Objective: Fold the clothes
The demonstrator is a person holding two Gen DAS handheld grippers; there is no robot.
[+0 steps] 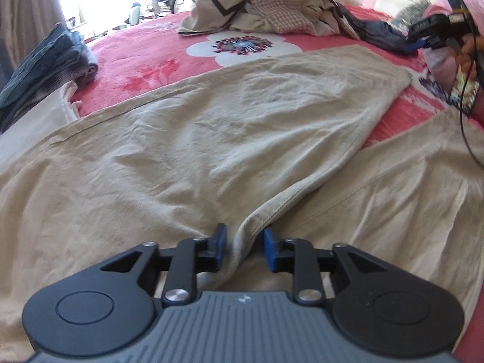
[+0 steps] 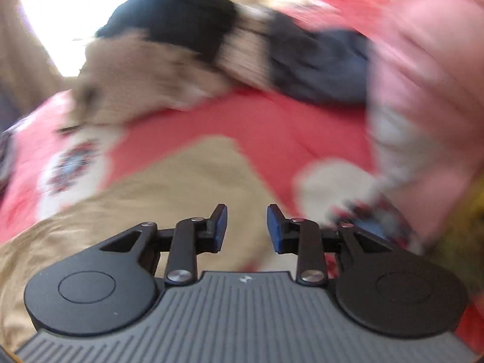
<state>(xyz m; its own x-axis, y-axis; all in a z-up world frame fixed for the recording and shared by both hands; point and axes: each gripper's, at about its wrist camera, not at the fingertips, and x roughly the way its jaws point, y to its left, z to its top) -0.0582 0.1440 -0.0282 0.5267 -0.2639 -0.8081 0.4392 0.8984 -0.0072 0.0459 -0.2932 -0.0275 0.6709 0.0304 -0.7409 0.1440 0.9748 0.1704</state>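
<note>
My left gripper (image 1: 243, 246) sits at six o'clock, jaws parted around a raised fold of the wrinkled beige cotton trousers (image 1: 230, 121), which spread across the pink flowered bedspread (image 1: 145, 54). My right gripper (image 2: 246, 227) hangs spread and empty above them. A heap of mixed clothes (image 1: 260, 3) lies at twelve o'clock.

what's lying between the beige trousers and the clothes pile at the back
Left wrist view: only bare pink blanket with a white flower print lies between the trousers and the pile.
</note>
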